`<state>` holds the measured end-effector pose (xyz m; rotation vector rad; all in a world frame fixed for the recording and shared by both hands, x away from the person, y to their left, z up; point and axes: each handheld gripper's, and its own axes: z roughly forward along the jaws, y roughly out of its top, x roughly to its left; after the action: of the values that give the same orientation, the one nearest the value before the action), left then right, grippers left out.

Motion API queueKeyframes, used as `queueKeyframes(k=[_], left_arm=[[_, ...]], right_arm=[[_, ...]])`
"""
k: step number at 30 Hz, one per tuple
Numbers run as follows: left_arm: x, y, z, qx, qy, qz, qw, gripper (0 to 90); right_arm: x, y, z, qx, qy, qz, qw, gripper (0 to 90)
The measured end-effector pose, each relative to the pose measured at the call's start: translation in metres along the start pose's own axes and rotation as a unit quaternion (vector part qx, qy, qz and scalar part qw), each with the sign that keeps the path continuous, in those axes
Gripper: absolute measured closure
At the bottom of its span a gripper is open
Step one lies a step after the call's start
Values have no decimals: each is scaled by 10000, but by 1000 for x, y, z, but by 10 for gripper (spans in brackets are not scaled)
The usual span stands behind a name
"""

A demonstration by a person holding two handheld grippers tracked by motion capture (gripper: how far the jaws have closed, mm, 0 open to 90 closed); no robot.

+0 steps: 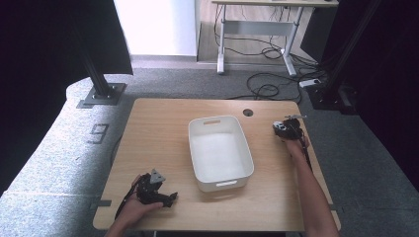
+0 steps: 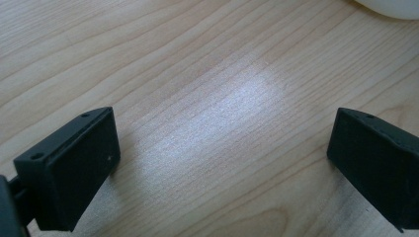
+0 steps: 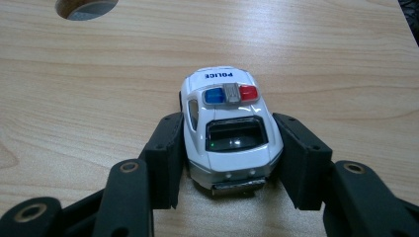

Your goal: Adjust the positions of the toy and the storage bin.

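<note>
A white toy police car (image 3: 227,128) with a blue and red light bar stands on the wooden table, its rear toward the camera. My right gripper (image 3: 230,126) is shut on it, one black pad pressed to each side of the car. In the high view the right gripper (image 1: 285,129) is at the table's right side, beside the white bin (image 1: 190,143). My left gripper (image 1: 167,199) rests near the table's front left, jaws wide apart. In the left gripper view the left gripper (image 2: 222,148) is open over bare wood with nothing between its pads.
The white rectangular bin stands at the table's middle with nothing in it; its corner (image 2: 395,5) shows at the top right of the left gripper view. A round cable hole (image 1: 248,112) lies behind the bin, also seen as the hole (image 3: 86,7). The table's right edge is close to the right gripper.
</note>
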<state>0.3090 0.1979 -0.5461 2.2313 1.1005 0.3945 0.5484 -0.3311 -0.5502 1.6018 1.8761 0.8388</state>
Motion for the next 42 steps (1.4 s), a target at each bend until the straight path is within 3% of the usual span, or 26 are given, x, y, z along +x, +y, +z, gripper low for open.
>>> queueKeyframes(k=[6, 16, 31, 42], left_arm=[[0, 0, 0, 8, -11, 12, 10000, 0], [1, 1, 1, 14, -37, 40, 10000, 0], [1, 2, 1, 23, -57, 64, 10000, 0], [1, 2, 1, 40, -50, 48, 10000, 0]], right_arm=[[3, 0, -2, 79, -35, 99, 9999, 488], [0, -2, -11, 225, 150, 269, 9993, 489], [5, -16, -27, 292, 286, 161, 9990, 490], [22, -23, -42, 317, 398, 1, 9987, 490]])
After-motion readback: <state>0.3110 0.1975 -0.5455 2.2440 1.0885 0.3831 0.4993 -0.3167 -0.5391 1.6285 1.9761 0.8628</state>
